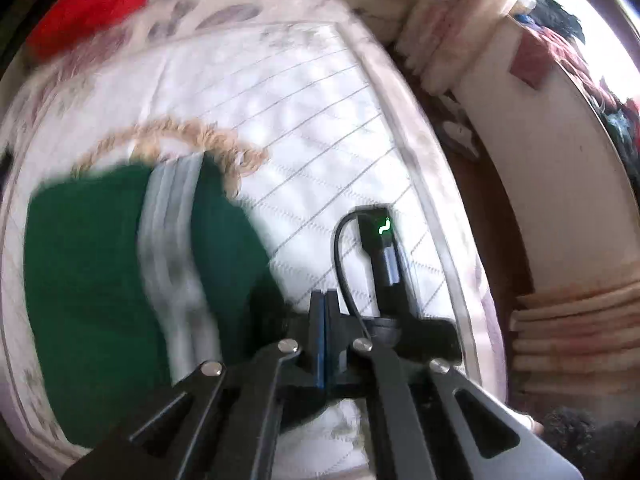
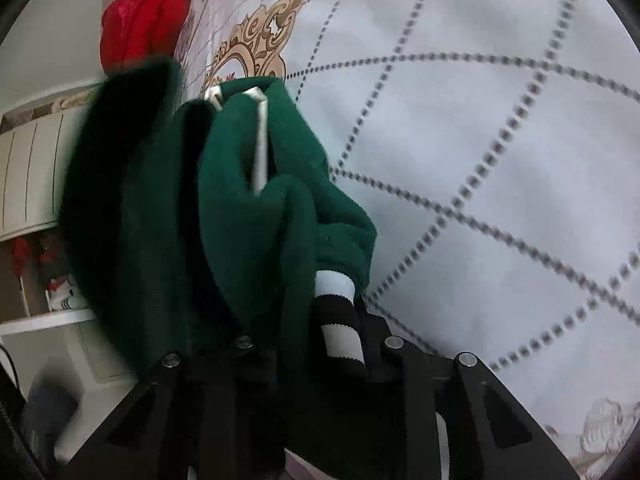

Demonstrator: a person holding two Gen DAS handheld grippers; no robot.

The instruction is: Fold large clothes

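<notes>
1. quilted white bedspread [image 1: 320, 128] covers the bed; a red cloth [image 1: 92, 4] lies at the far end.
2. left wrist view: left gripper [image 1: 325, 300] has its jaws pressed together with nothing between them; green garment [image 1: 100, 280] with a pale stripe lies flat beside it.
3. right wrist view: right gripper [image 2: 316, 344] clamps the bunched green garment [image 2: 248, 208] and its striped cuff [image 2: 340, 320], lifted above the bedspread [image 2: 500, 140].

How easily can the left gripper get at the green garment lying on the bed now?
Probably yes. The green garment lies spread on the quilted bedspread just beside the left gripper, with nothing between them, but its fingers are shut and must open first.
</notes>
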